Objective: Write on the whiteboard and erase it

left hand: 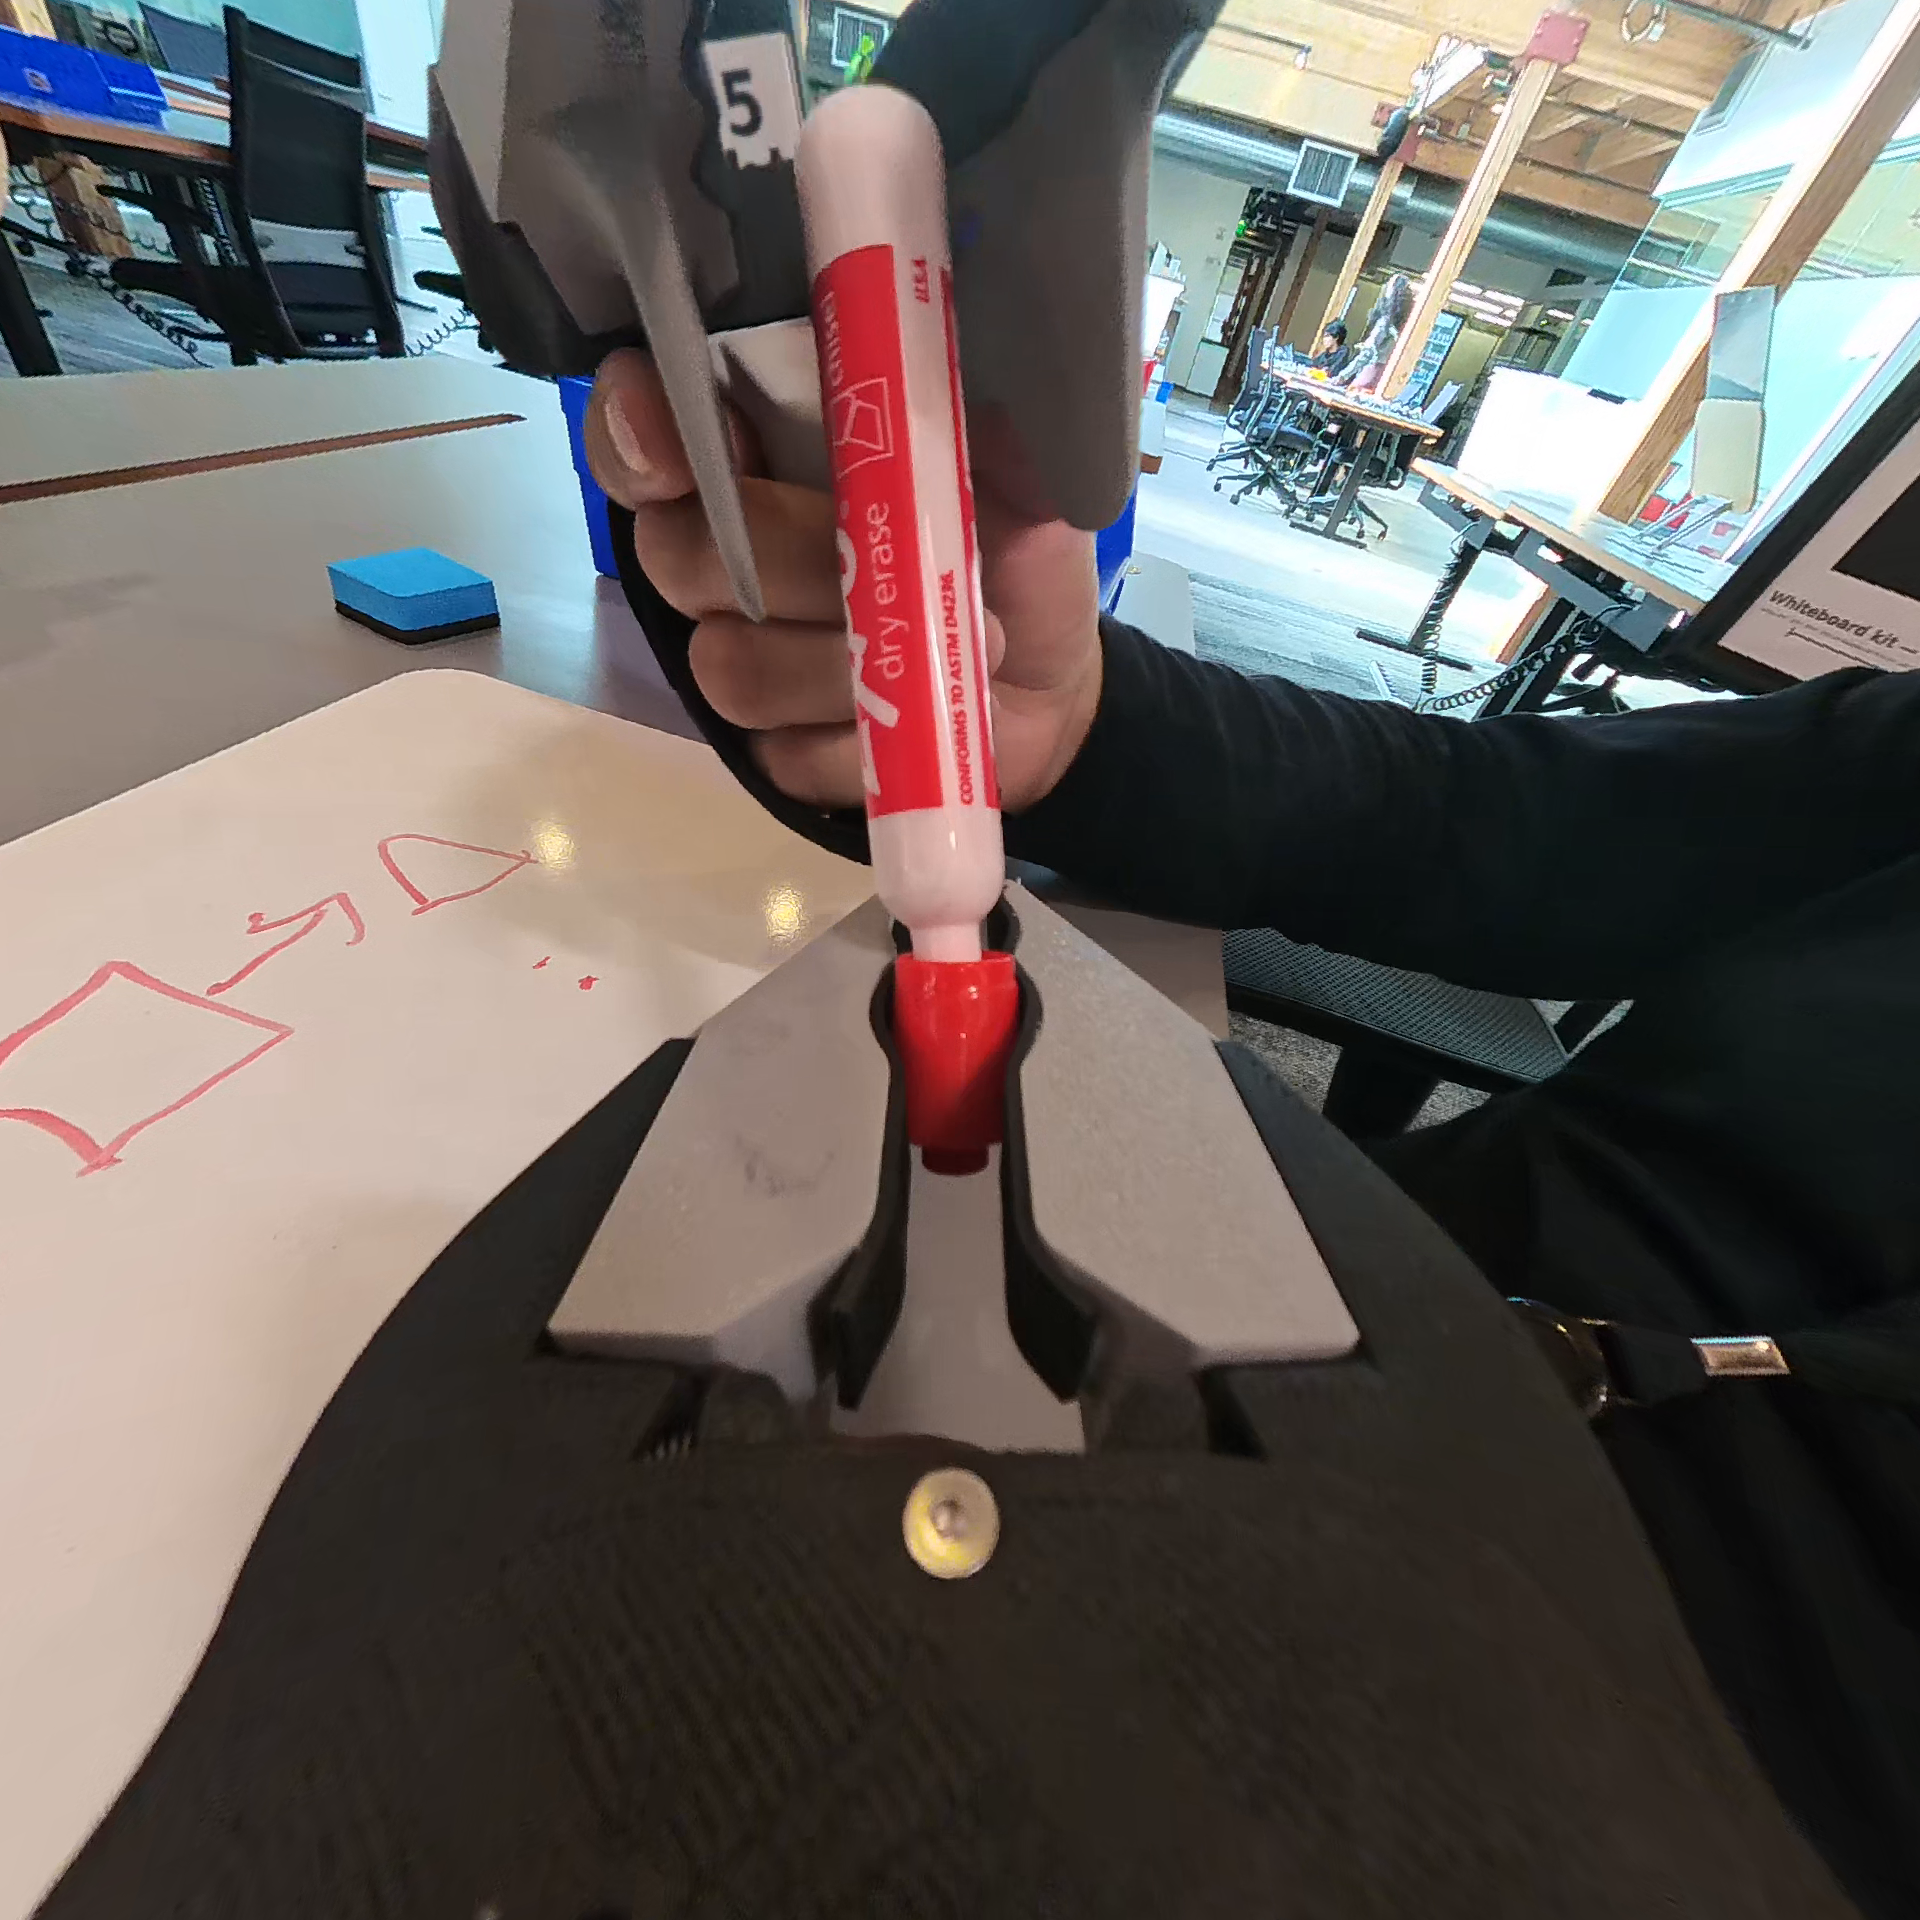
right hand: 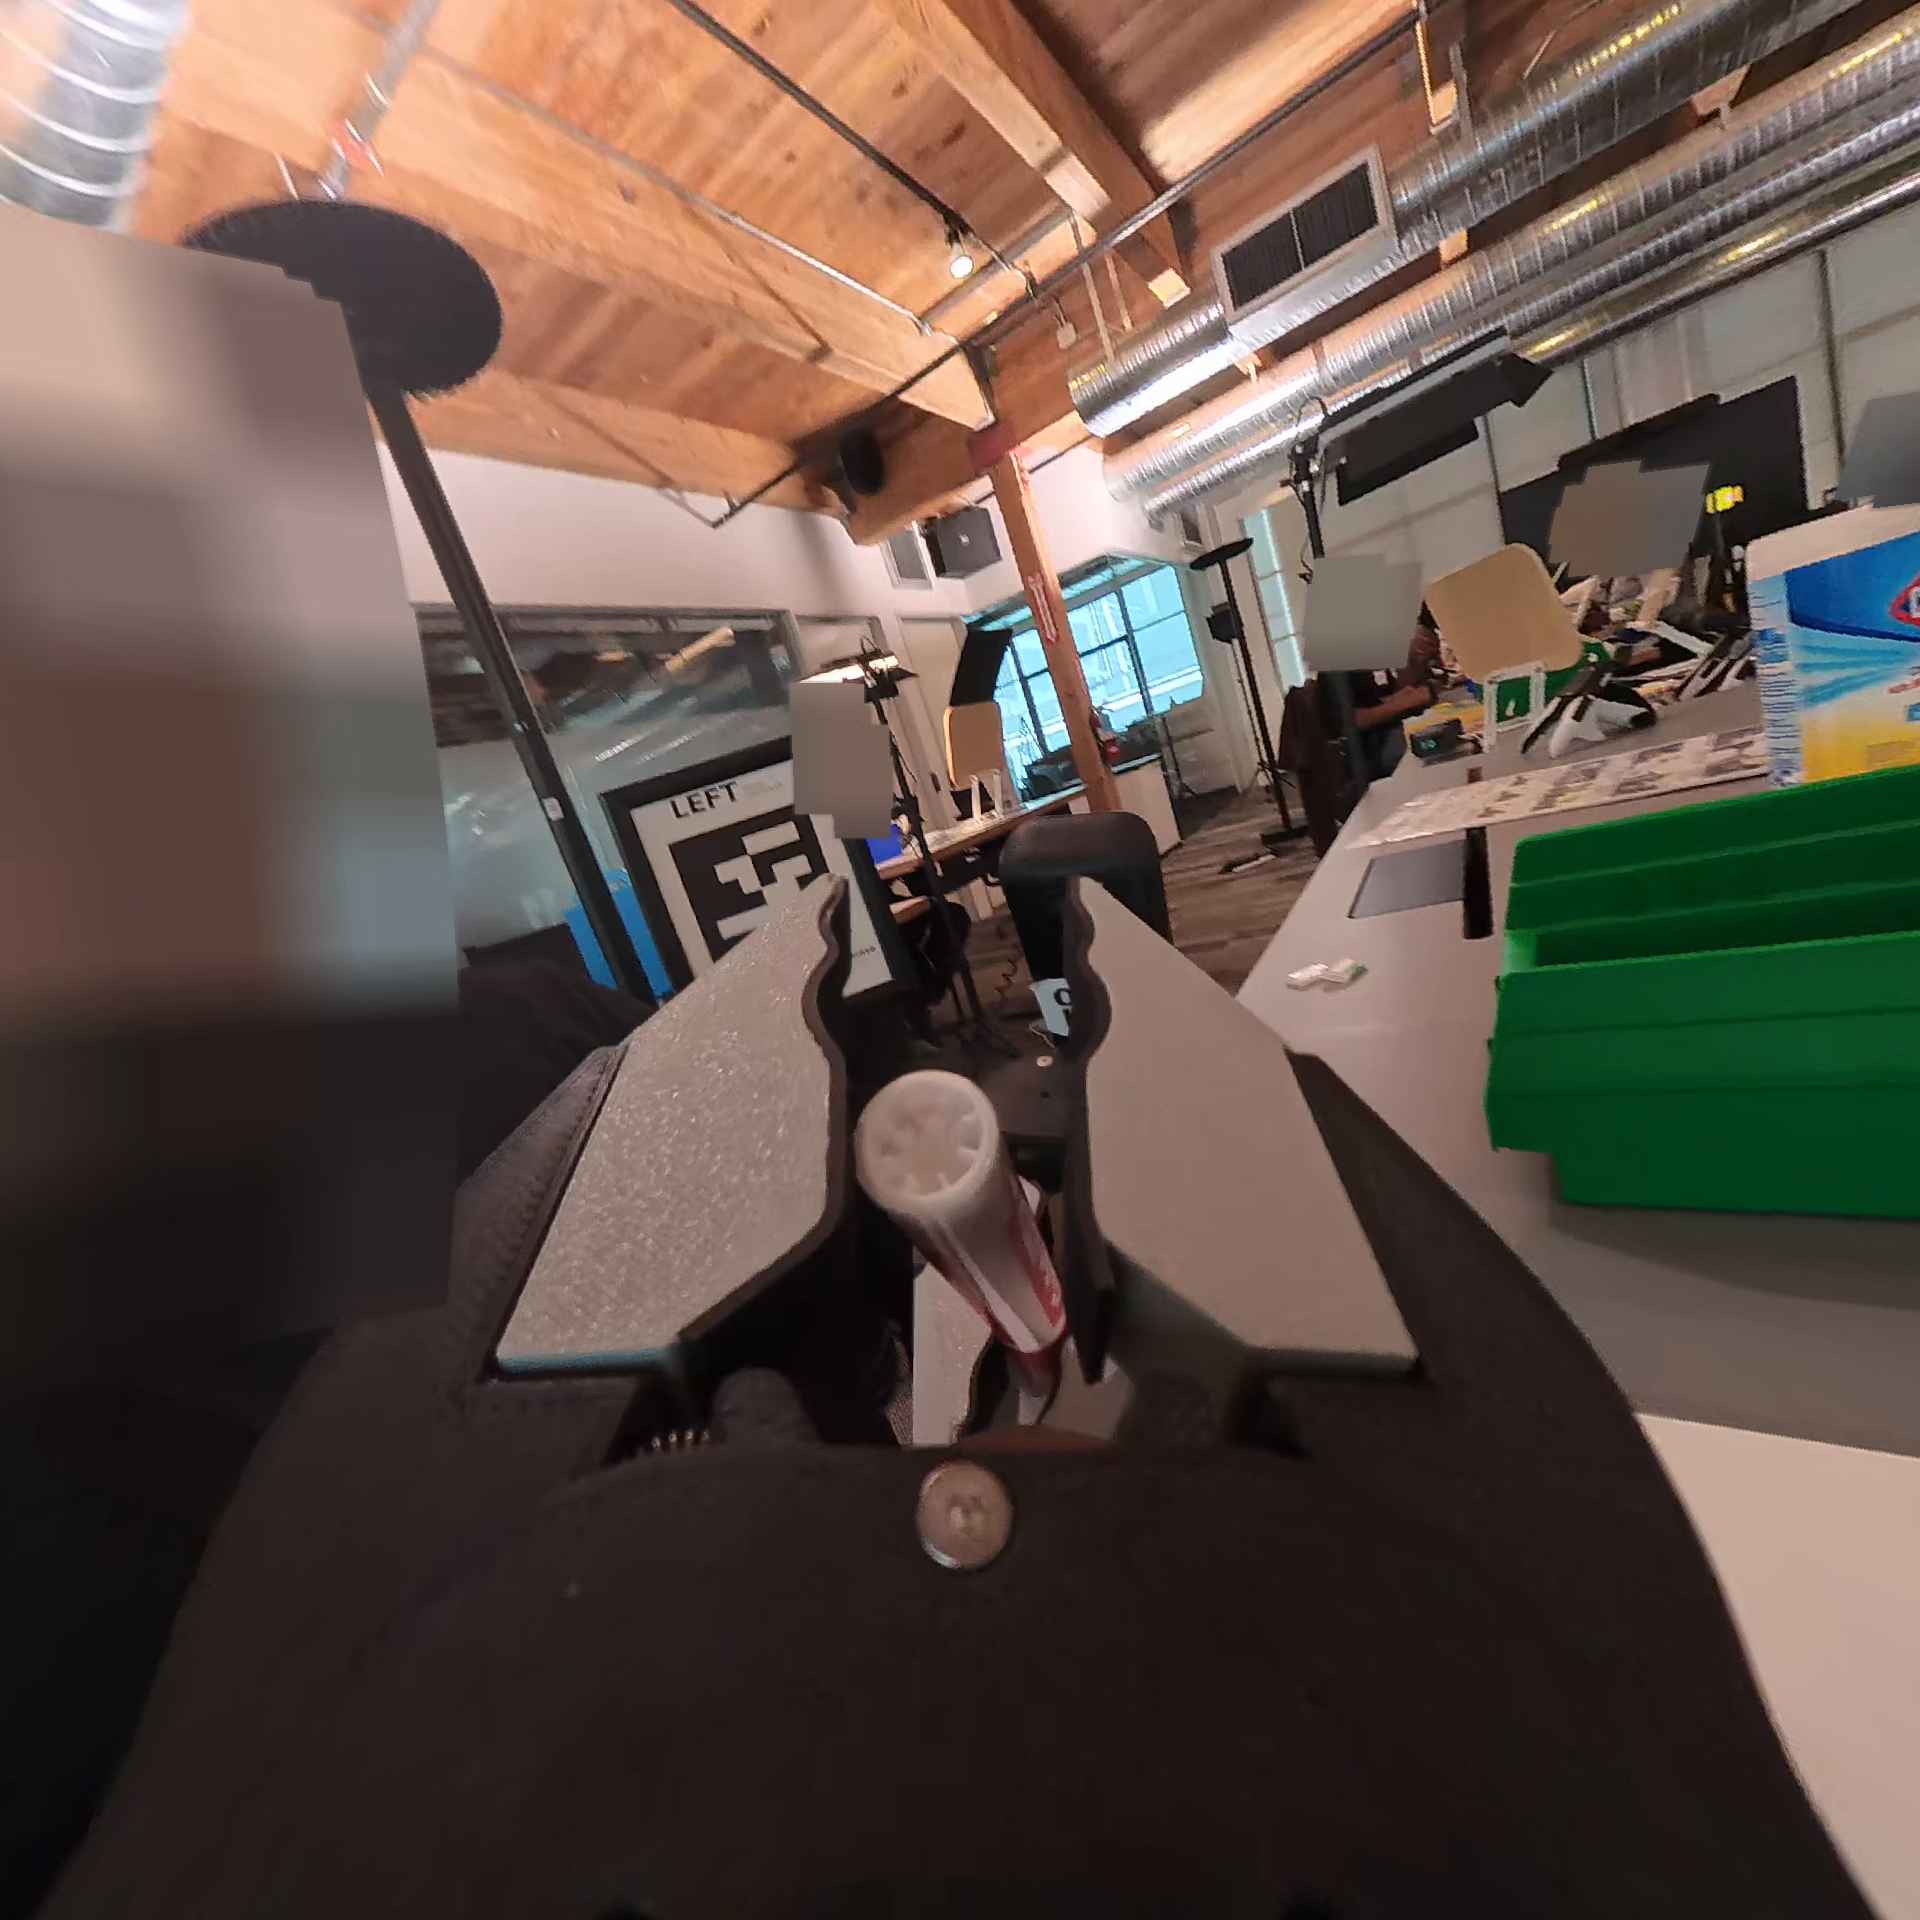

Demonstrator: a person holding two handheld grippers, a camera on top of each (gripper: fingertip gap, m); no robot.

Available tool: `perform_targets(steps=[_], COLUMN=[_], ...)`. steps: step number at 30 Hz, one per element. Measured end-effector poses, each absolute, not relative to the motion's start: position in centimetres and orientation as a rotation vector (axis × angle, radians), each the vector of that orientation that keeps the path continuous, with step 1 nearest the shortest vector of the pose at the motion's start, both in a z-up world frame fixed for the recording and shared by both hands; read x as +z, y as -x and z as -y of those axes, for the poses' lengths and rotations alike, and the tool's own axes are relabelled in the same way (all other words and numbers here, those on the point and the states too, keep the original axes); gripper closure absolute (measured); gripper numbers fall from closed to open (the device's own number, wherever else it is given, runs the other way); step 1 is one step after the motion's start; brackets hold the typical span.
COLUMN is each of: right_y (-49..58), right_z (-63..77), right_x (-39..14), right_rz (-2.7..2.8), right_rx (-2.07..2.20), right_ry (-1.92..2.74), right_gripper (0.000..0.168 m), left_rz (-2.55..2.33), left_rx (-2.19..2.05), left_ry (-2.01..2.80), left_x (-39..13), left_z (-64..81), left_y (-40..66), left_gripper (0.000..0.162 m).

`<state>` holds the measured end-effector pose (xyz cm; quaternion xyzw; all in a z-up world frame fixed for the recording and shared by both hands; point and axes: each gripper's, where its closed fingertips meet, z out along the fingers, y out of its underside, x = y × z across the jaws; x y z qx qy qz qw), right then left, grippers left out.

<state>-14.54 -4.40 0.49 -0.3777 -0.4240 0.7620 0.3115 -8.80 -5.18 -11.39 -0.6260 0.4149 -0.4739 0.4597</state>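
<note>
A white whiteboard (left hand: 312, 1299) lies on the grey table and carries red drawings: a diamond, an arrow and a rounded shape. My left gripper (left hand: 952, 930) is shut on the red cap (left hand: 954, 1060) of a dry-erase marker (left hand: 904, 520), which stands tip-down in the cap. My right gripper (left hand: 914, 561) reaches in from above with its fingers on either side of the marker body. In the right wrist view the right gripper (right hand: 954, 894) has its jaws apart, and the marker's white end (right hand: 925, 1138) leans against the right finger. A blue eraser (left hand: 414, 590) lies on the table beyond the board.
A person's hand and black sleeve (left hand: 1455, 810) hold the right gripper over the board's far corner. Green bins (right hand: 1704, 1039) and a box (right hand: 1839, 665) stand on the table to the right. A blue bin (left hand: 584, 468) and office chairs are behind. Some 12 cm of space lies between my two pairs of fingers.
</note>
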Motion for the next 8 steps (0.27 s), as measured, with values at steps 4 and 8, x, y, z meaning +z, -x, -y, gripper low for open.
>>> perform_targets(steps=[4, 8], right_y=[14.28, 13.98], right_z=[4.52, 4.66], right_x=[0.73, 0.99], right_rz=[1.093, 1.075], right_rx=[2.097, 2.169], right_ry=[0.97, 0.934], right_gripper=[0.132, 0.124], left_rz=[-1.013, -1.011], left_rx=[-1.177, -1.177], left_ry=[1.543, 1.541], left_x=[-11.35, -11.31], left_z=[5.12, 5.18], left_y=[8.78, 8.71], left_gripper=[0.153, 0.153])
